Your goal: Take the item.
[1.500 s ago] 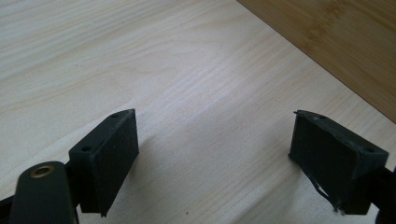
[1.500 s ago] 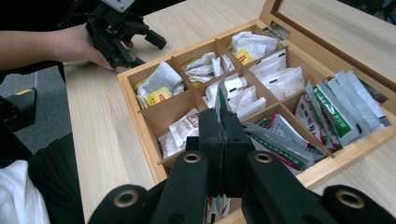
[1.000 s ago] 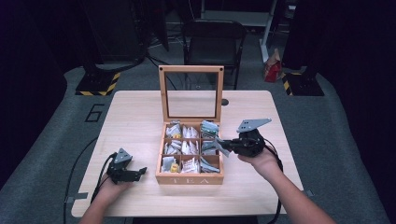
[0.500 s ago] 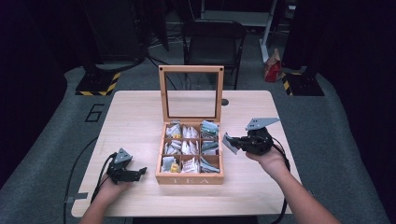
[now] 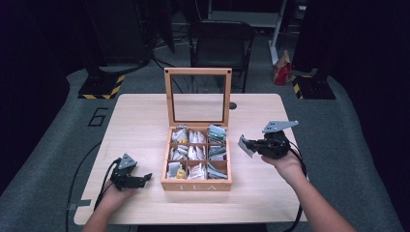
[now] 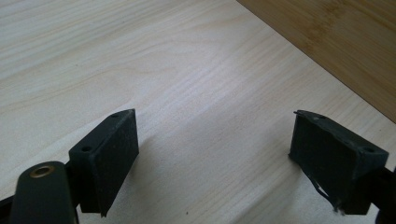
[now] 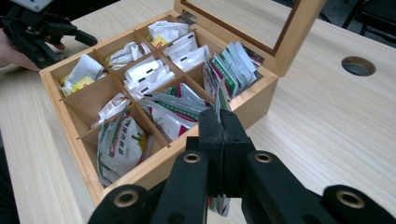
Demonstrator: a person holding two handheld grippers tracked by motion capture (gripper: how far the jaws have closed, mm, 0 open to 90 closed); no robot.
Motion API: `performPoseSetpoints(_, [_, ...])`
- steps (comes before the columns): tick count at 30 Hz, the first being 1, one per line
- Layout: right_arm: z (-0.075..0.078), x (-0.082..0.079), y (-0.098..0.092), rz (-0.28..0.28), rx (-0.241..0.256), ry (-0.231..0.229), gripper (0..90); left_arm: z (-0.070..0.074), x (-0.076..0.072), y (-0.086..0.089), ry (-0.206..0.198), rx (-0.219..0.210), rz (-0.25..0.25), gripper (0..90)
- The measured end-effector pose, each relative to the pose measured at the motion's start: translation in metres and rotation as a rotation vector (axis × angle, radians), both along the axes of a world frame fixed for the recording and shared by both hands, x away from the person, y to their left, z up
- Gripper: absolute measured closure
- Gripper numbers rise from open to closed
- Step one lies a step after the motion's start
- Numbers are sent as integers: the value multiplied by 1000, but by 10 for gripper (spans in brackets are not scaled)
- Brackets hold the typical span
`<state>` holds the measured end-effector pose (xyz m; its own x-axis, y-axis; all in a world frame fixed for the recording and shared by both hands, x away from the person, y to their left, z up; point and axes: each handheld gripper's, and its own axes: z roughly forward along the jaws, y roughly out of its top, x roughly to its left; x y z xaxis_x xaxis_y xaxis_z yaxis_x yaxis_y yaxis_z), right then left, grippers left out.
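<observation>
A wooden tea box (image 5: 196, 185) stands open in the middle of the table, its glass lid (image 5: 197, 72) upright, its compartments full of tea packets. My right gripper (image 5: 246, 144) hovers just right of the box, shut on a grey-white tea packet (image 5: 243, 147). In the right gripper view the jaws (image 7: 219, 126) pinch the packet (image 7: 217, 100) edge-on, with the box (image 7: 70, 112) beyond them. My left gripper (image 5: 145, 179) rests on the table left of the box's front corner, open with bare wood between its jaws (image 6: 210, 163). The box's side wall (image 6: 336, 42) lies just ahead of it.
The light wooden table (image 5: 140, 121) has a round cable hole (image 5: 233, 105) behind the box. A black chair (image 5: 220, 38) stands beyond the far edge. In the right gripper view the left gripper (image 7: 77, 32) and its hand show past the box.
My right gripper has drawn back to the right, away from the box's right-hand compartments, carrying the tea packet. The left gripper has stayed put.
</observation>
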<state>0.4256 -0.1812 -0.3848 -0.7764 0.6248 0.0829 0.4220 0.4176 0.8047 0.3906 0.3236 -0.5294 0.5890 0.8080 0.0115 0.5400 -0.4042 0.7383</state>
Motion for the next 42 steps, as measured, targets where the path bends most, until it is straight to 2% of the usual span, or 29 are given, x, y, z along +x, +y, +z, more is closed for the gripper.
performPoseSetpoints(21, [-6, 7, -24, -74, -26, -10, 895, 0, 0, 0, 0, 0, 0, 149])
performPoseSetpoints(42, [-23, 8, -36, -118, -35, -9, 895, 0, 0, 0, 0, 0, 0, 150])
